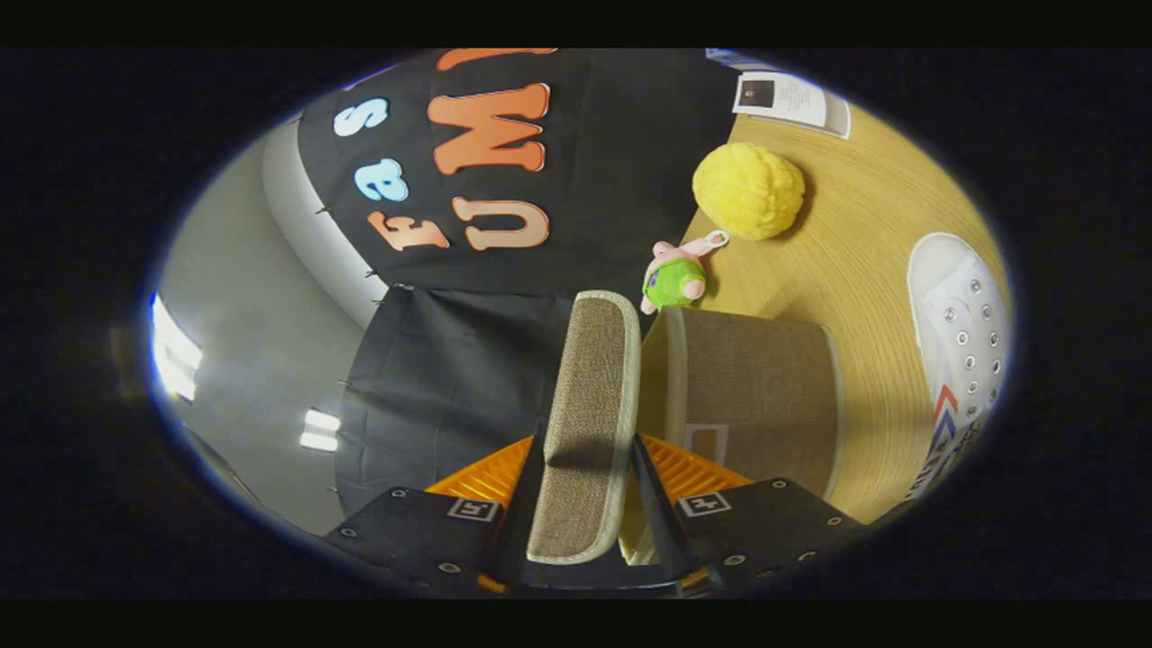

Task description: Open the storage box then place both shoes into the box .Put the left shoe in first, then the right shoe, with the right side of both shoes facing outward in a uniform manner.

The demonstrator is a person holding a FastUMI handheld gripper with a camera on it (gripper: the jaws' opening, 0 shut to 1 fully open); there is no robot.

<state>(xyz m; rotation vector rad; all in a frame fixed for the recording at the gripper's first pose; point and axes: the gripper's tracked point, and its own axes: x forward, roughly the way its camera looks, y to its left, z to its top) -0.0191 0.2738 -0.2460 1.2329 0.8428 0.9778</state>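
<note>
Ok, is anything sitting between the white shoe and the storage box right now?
Nothing visible. Only bare table lies between the white shoe and the storage box. The tongs grip the lid beside the box. The plush toy and yellow ball lie beyond the box, off that path.

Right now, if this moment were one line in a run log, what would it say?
step: opening storage box | gripper: shut on box lid | lid: lifted off box body | white sneaker: on table, not yet boxed
</note>
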